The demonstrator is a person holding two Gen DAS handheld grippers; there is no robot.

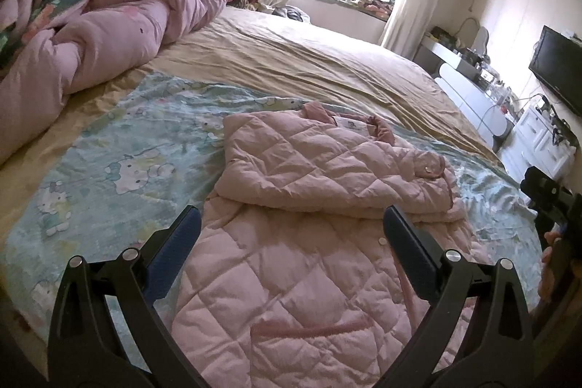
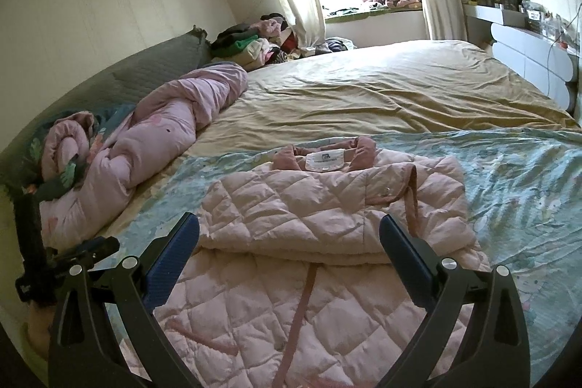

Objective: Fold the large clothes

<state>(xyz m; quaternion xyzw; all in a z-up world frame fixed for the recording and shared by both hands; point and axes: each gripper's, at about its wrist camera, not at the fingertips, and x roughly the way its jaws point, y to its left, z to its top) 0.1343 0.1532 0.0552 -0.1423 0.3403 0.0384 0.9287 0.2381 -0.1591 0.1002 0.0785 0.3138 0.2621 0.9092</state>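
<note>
We note the pink quilted padded jacket [image 2: 327, 217] lying on the pale blue cartoon-print sheet [image 1: 120, 148], its upper part apparently doubled over. Left gripper [image 1: 291, 235] and right gripper [image 2: 289, 239] hover spread, empty, above the near hem, likely for the next fold.

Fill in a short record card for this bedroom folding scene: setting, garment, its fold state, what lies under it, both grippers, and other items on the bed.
setting: bedroom, large bed with tan sheet
garment: pink quilted jacket, collar and label at the far end
fold state: partly folded, upper part doubled over the lower part
under it: light blue cartoon-print blanket
left gripper: open, above the jacket, holding nothing
right gripper: open, above the jacket, holding nothing
other items: rolled pink duvet, clothes pile near the window
</note>
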